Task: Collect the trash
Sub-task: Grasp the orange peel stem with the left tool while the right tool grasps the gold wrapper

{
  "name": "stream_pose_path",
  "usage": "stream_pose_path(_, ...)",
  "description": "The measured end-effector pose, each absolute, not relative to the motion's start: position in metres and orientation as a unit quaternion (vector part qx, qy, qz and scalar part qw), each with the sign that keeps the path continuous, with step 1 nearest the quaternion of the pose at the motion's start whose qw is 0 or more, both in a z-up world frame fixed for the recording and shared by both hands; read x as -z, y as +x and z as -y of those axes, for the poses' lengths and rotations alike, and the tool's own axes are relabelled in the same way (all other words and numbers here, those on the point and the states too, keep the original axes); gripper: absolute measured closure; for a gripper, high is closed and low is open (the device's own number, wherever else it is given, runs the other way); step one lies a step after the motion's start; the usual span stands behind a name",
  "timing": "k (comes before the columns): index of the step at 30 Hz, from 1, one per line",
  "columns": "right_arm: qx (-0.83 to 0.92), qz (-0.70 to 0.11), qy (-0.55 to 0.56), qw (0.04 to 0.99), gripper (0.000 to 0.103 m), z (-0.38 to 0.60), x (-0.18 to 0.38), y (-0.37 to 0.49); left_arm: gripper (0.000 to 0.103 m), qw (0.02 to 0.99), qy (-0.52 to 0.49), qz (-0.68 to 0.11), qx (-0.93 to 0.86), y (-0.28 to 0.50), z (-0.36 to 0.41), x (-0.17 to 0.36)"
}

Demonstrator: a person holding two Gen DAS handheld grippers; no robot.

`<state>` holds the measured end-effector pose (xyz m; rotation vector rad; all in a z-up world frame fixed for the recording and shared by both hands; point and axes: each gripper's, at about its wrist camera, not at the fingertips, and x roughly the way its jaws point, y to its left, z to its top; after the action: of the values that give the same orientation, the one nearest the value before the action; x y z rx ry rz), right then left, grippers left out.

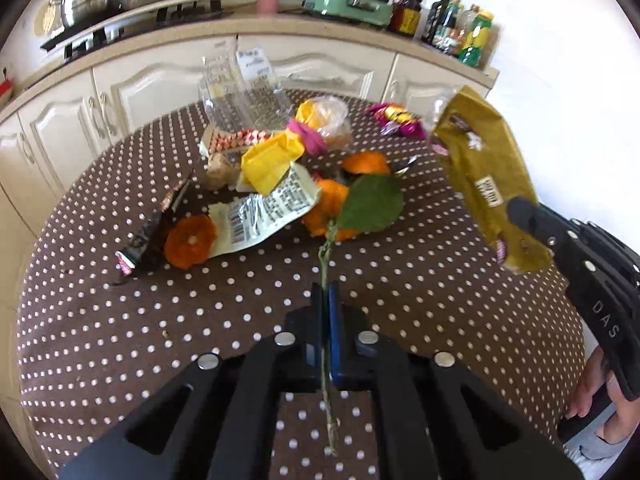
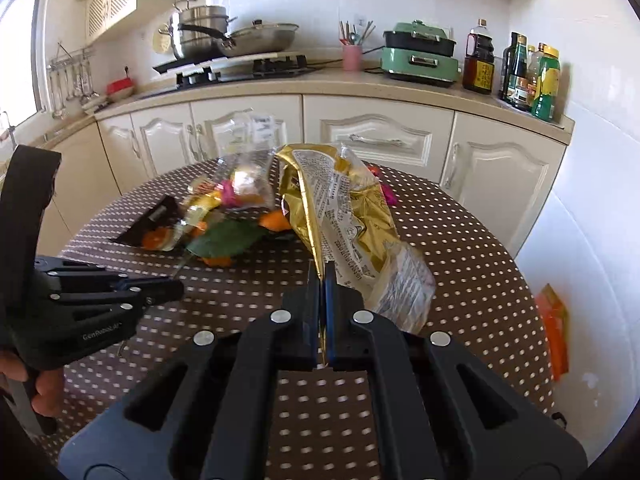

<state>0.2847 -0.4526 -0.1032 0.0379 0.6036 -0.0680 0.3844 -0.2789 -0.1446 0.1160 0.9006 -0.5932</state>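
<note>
Litter covers the dotted worktop (image 1: pixel 120 332). We find the left gripper (image 1: pixel 329 292) fingers clamped on a leaf stem (image 1: pixel 325 264); the right gripper (image 2: pixel 321 276) fingers pinch a gold wrapper (image 2: pixel 344 208), raised clear.

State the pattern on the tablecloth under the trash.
The tablecloth is brown with regular white polka dots, seen best in the left wrist view.

Over the brown polka-dot tablecloth (image 1: pixel 400 280), the left gripper (image 1: pixel 329 292) pinches the thin stem of a broad green leaf (image 1: pixel 370 204) lying on orange peels (image 1: pixel 190 241), while the right gripper (image 1: pixel 520 210) clamps a crinkled gold foil wrapper (image 1: pixel 480 160) aloft.
</note>
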Motion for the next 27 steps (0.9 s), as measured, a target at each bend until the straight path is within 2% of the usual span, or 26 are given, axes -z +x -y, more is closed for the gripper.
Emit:
stream_pose_path(13,-0.013,-0.241,0.031,0.97,0.1,0.389,0.056,0.228,0.1,0.878,-0.007,-0.359,0.317,0.316,0.202,0.087)
stream_pose_path(19,-0.069,-0.235,0.03,0.969,0.1,0.324,0.038,0.222,0.1,0.898,-0.043,-0.337,0.278,0.291,0.117,0.072)
stream_pose_path(27,-0.197,-0.253,0.011,0.947,0.1,0.174,0.042,0.232,0.1,0.924,-0.094,-0.329,0.174,0.263,-0.034,0.084)
